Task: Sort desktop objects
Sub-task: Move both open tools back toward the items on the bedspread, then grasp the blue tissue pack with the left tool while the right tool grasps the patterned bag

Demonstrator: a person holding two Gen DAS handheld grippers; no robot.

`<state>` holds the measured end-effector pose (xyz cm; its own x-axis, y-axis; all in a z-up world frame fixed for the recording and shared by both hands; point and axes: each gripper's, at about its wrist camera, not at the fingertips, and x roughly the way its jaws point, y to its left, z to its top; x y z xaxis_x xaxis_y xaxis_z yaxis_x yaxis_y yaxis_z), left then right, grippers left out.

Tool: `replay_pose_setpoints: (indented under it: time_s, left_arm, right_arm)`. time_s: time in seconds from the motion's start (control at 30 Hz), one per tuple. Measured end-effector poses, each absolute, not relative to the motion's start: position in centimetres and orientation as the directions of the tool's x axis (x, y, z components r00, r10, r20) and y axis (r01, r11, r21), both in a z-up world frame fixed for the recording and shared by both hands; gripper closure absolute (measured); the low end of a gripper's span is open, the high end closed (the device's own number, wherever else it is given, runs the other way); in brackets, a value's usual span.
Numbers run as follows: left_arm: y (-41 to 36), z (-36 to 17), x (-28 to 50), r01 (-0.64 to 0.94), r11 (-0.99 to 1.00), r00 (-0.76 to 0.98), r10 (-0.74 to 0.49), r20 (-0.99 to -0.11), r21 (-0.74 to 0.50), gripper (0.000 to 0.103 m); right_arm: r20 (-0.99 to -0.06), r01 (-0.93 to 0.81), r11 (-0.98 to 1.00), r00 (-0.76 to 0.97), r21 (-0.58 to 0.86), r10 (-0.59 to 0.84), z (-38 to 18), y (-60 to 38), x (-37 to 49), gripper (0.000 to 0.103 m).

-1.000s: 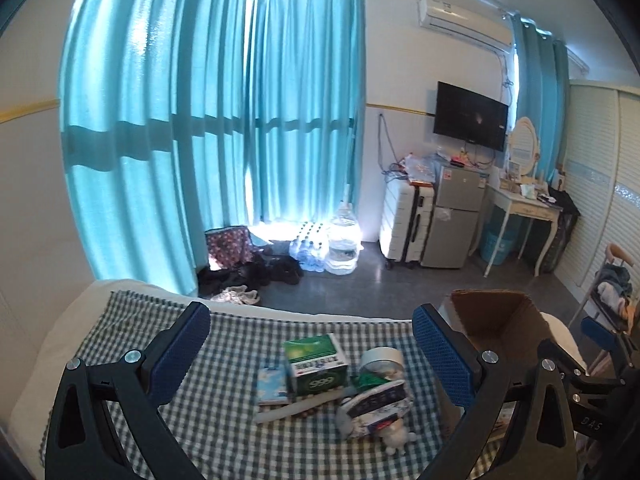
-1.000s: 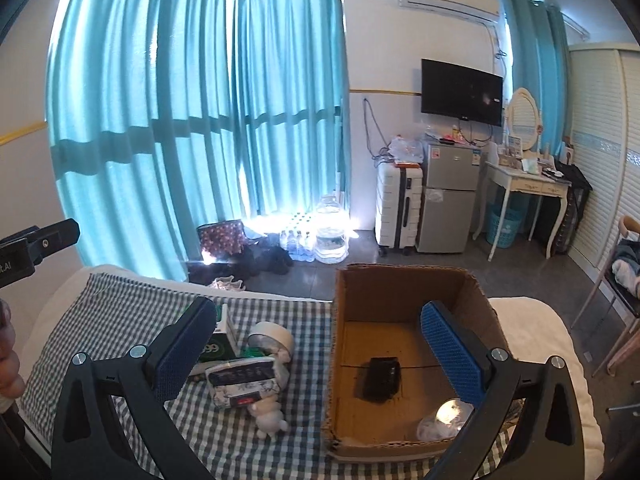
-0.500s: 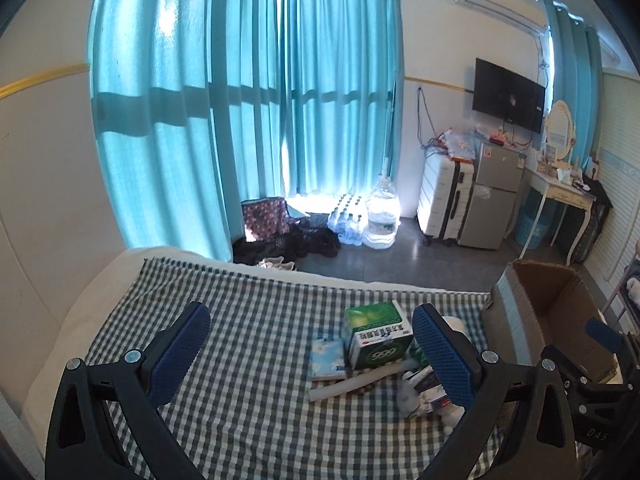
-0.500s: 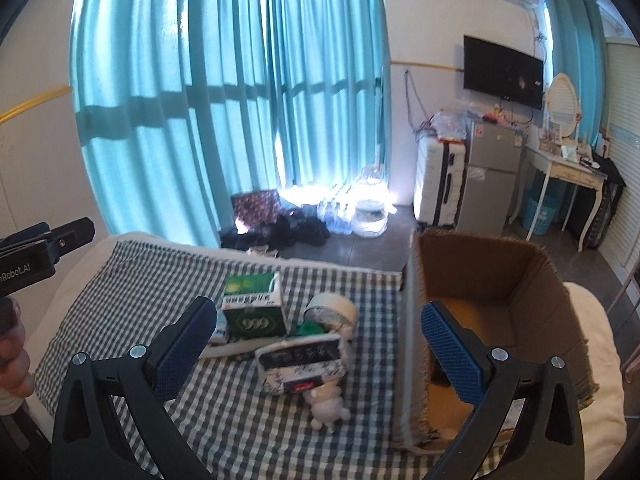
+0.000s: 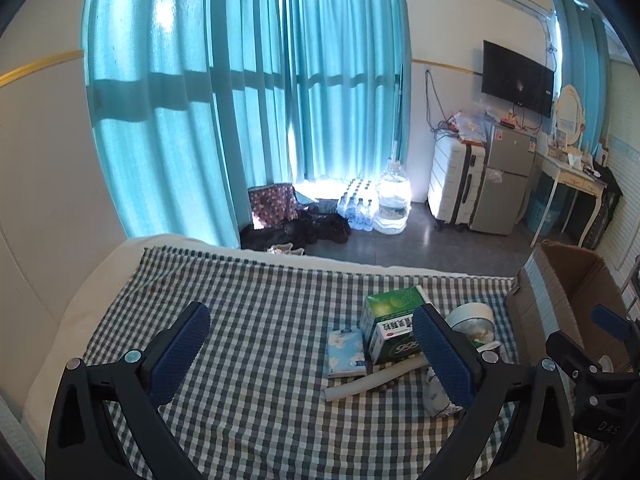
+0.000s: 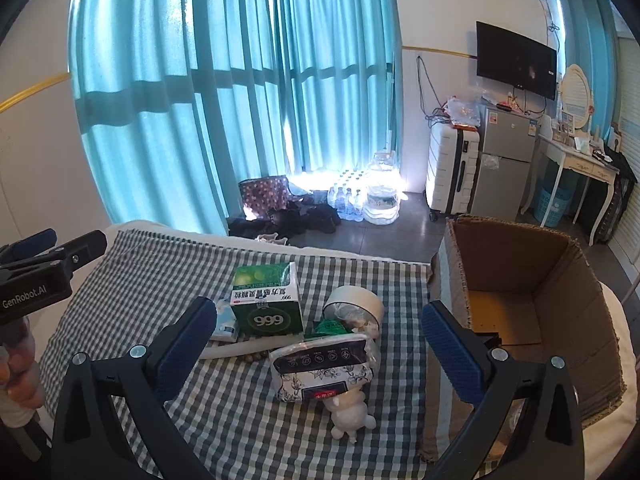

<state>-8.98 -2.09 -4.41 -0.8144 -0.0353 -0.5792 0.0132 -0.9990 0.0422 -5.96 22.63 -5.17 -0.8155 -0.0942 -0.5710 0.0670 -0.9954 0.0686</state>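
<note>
A pile of small objects lies on the checked cloth [image 6: 132,280]: a green medicine box [image 6: 267,298] [image 5: 394,328], a tape roll [image 6: 354,304] [image 5: 472,318], a floral tissue pack [image 6: 324,368], a white toy figure [image 6: 352,414], a light blue packet [image 5: 346,350] and a white tube [image 5: 372,380]. An open cardboard box [image 6: 520,280] [image 5: 560,280] stands to the right. My right gripper [image 6: 320,344] hovers open above the tissue pack. My left gripper [image 5: 312,348] is open over the cloth, left of the pile. Nothing sits between either pair of fingers.
The table's far edge drops to a floor with bags, shoes and water bottles [image 6: 360,200] before teal curtains. A suitcase [image 6: 448,172], fridge and dressing table stand at the right wall. A hand [image 6: 16,376] holds the left gripper's handle at the right wrist view's left edge.
Both grippers have swung left: the cardboard box slid toward the right edge in each view, and the pile now sits under the right gripper. Both stayed open.
</note>
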Motion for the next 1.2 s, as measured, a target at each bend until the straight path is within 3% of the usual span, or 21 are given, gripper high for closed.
replay_pose_setpoints:
  time_s: [0.67, 1.2]
  left_arm:
    - [-1.5, -13.9, -15.6, -0.027, -0.997, -0.684, -0.039, -0.728, 0.078, 0.000]
    - [-1.4, -20.3, -18.9, -0.066, -0.995, -0.584, -0.020, -0.811, 0.072, 0.000]
  right_arm:
    - [-0.724, 0.081, -0.995, -0.682, 0.062, -0.101, -13.3, 21.9, -11.7, 0.000]
    - [-0.775, 0.122, -0.992, -0.625, 0.021, -0.093, -17.4, 21.0, -13.9, 0.000]
